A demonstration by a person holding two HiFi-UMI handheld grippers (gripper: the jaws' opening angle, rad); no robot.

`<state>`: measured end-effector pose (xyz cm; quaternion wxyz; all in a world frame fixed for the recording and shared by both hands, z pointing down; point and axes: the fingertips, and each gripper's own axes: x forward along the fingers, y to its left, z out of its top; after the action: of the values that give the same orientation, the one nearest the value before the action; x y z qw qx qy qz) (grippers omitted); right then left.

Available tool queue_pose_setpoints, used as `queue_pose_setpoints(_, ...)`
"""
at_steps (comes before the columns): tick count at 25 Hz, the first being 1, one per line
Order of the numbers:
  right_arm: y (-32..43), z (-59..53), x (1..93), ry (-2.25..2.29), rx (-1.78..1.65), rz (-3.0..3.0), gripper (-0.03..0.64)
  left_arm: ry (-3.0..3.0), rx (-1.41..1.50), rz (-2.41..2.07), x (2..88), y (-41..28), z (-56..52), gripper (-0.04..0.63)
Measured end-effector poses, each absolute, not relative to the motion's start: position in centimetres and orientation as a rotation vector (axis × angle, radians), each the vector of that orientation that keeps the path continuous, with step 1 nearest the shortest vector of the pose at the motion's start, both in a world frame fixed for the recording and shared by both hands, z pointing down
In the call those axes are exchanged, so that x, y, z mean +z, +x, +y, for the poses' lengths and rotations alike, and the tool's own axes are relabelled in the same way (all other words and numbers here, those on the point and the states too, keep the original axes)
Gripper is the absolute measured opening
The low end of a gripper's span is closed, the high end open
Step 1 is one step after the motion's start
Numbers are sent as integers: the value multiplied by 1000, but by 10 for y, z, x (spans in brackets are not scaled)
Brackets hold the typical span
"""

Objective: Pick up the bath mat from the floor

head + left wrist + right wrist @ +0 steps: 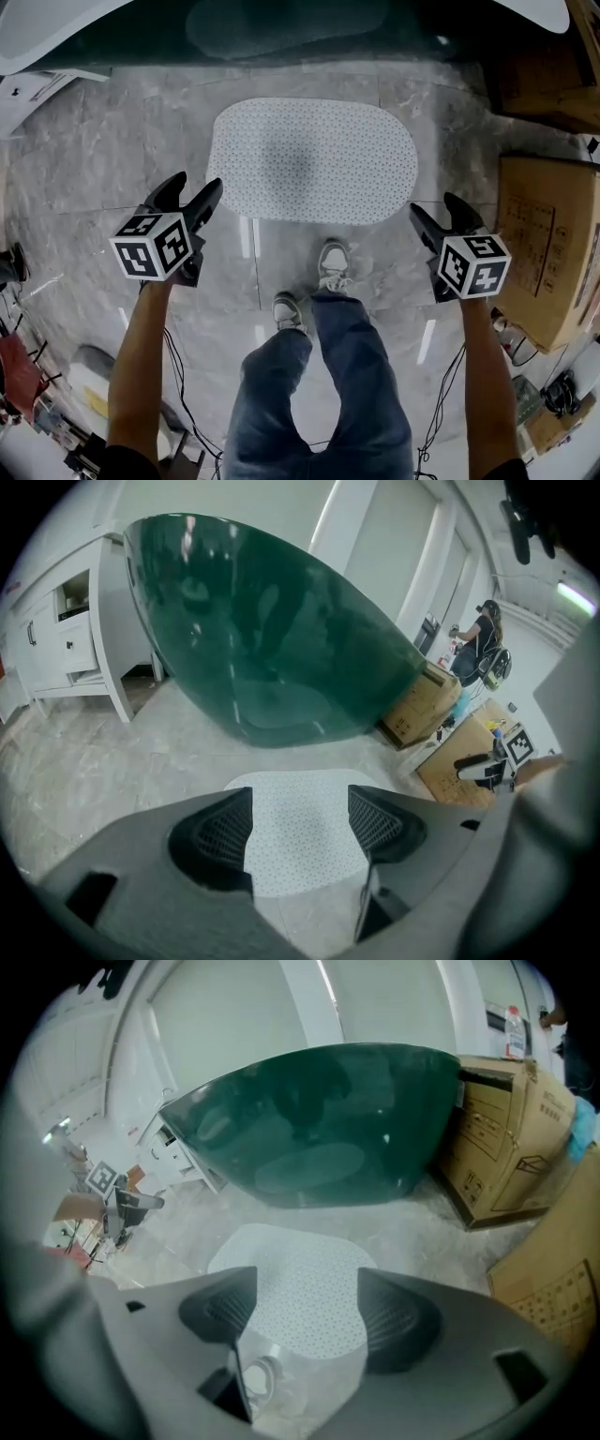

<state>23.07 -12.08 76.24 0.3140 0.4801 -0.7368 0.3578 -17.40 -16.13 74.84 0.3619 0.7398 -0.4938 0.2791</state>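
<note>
In the head view, the person's jeans-clad legs (328, 375) fill the lower centre of the frame. The 2 shoes (333, 262) stand on the grey marble floor (94, 159), just short of the near edge of the bath mat (312, 161).

The left gripper (197, 183) is at middle left and the right gripper (434, 203) at middle right, each on an outstretched forearm and angled down toward the floor. The left gripper's tips show just beside the mat's lower left corner, and the right gripper's tips just beside its lower right corner. The mat spans the space between them.

In the left gripper view, the left gripper (302, 829) has its jaws wide apart with nothing clamped. The white dotted bath mat (281, 789) lies flat on the floor beyond the gap, clear of both pads.

In the right gripper view, the right gripper (305, 1312) is likewise spread wide and empty. The mat (291, 1260) shows through the gap, and 1 shoe (258, 1377) shows at the lower left of that gap.

Past the mat, at the upper centre of the head view, stands a dark green bathtub (281, 28). Cardboard boxes (544, 244) sit along the right edge.
</note>
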Motion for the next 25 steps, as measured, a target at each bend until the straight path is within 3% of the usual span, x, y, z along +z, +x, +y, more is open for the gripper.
queue_pose_setpoints(25,243,-132,951,1455,930,-1956,396,2010,808,-1304,955,-221,-184,399)
